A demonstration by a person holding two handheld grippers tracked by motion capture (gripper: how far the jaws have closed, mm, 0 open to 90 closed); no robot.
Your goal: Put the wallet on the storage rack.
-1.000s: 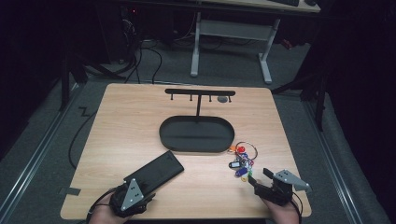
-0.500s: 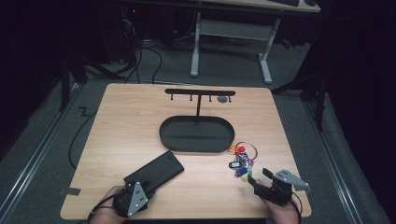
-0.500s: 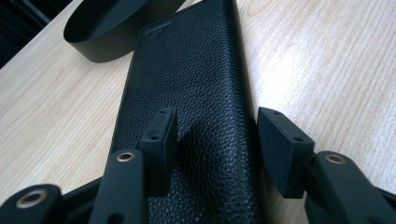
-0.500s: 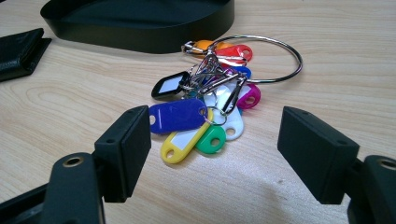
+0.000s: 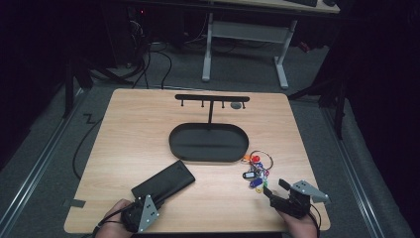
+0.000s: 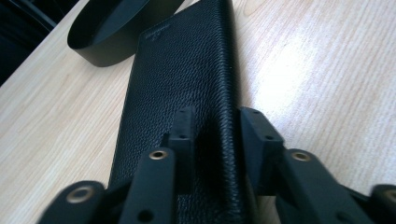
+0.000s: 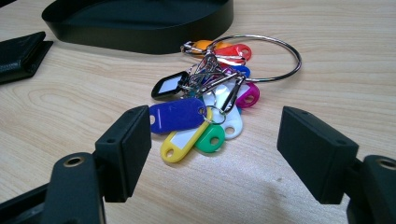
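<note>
With the left gripper (image 6: 217, 140) pinching the black grained-leather wallet (image 6: 182, 79) and the right gripper (image 7: 215, 154) spread before the bunch of coloured plastic key tags (image 7: 210, 107), a forward closing move is judged next.

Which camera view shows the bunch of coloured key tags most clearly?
The right gripper view: the key tags lie close before the open right gripper, so each colour and the metal ring can be told apart. In the high view the bunch is small, beside the black tray.
</note>
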